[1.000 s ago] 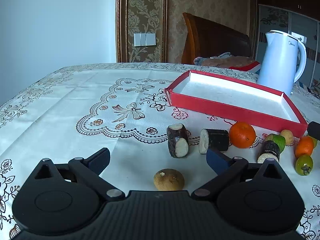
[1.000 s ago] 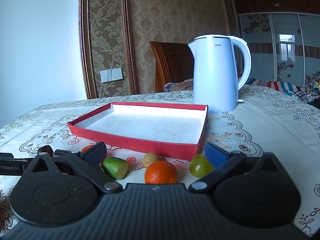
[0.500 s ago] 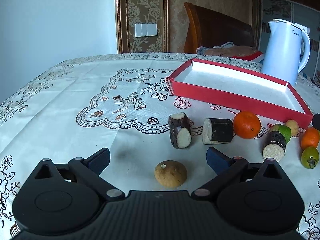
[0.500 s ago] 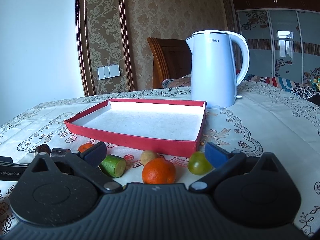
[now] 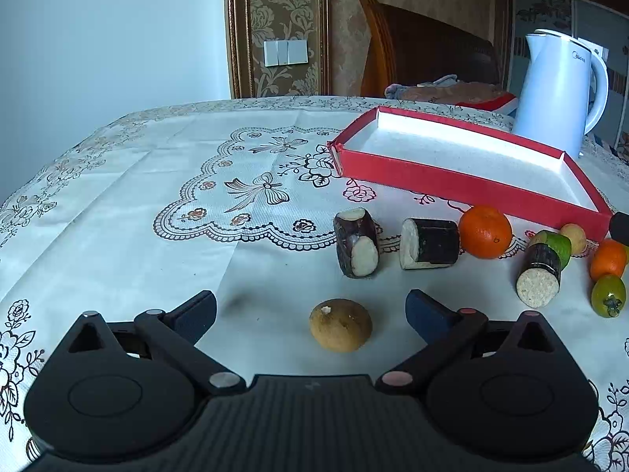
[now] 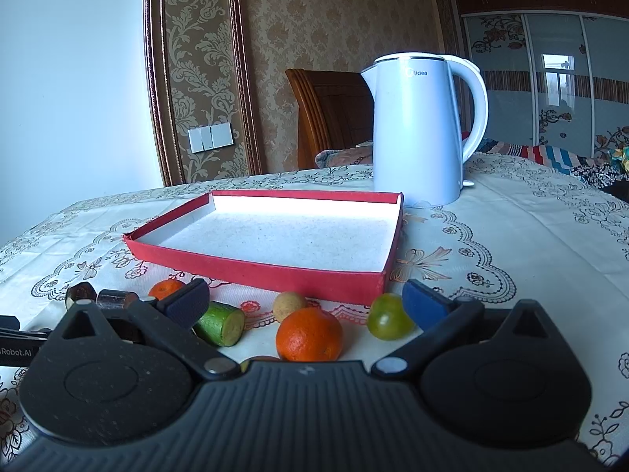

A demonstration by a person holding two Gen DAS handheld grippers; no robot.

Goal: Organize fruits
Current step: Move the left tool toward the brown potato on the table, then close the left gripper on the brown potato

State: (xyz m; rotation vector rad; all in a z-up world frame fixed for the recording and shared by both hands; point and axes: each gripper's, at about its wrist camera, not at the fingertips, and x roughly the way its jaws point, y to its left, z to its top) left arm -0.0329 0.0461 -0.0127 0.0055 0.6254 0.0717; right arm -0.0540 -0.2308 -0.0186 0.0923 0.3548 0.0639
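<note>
Kettle (image 6: pixel 416 133) labelled "Midea"; left gripper (image 5: pixel 310 310) and right gripper (image 6: pixel 304 299) both agape, empty

Left gripper (image 5: pixel 310 308) matte black with ribbed centre plate, silver pivot screws, dark blue fingertips (image 5: pixel 426 314), right gripper (image 6: pixel 304 301) alike, brighter blue pads (image 6: pixel 422 301), white lettering lower left

Bright, cool daylight, perhaps window-lit; sharp, edges fisheye-bent.

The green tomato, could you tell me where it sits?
In the right wrist view the green tomato lies right of the orange, just before the red tray's near corner.
</note>
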